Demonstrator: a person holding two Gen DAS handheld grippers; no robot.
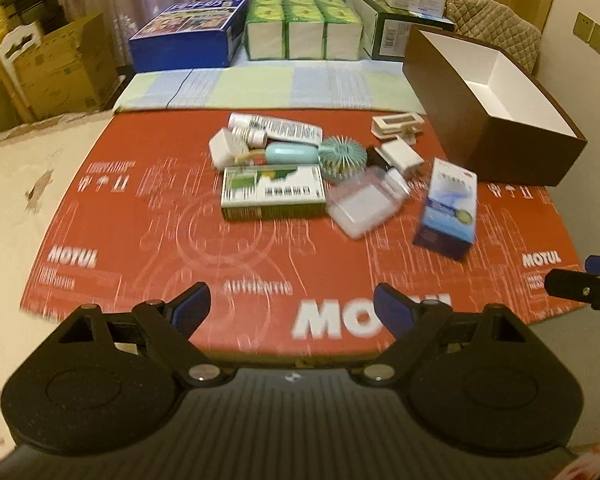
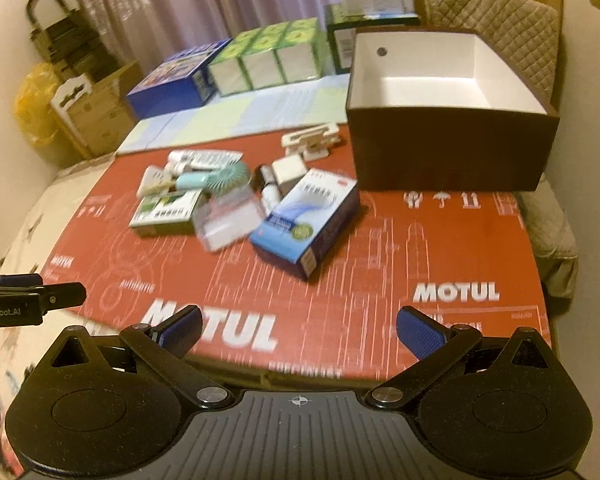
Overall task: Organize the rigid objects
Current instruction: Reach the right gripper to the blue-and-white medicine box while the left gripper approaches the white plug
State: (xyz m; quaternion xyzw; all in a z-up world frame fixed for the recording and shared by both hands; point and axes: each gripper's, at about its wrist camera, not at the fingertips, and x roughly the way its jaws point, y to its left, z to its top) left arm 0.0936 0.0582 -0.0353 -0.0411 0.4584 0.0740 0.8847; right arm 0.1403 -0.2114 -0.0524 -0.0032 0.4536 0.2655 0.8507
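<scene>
1. The left gripper (image 1: 292, 312) hangs over the near edge of the red mat (image 1: 140, 240), its blue pads spread wide and holding nothing.
2. The right gripper (image 2: 298, 330) stands the same way: wide open, empty, well short of the clutter.
3. By the look of it, no item has been picked yet and this is the approach step; the brown box (image 2: 440, 152) at the far right sits open, with nothing visible inside it.
4. On the mat's left lies the green carton (image 1: 274, 192); behind it are a white tube (image 1: 284, 128) and a teal brush (image 1: 320, 156).
5. Right of these rest a clear plastic case (image 1: 360, 204), blurred and possibly tilted, then the blue-and-white carton (image 2: 306, 220).
6. Next, one gripper likely needs to reach forward, straddle an outlying carton, close, and carry it to the box.
</scene>
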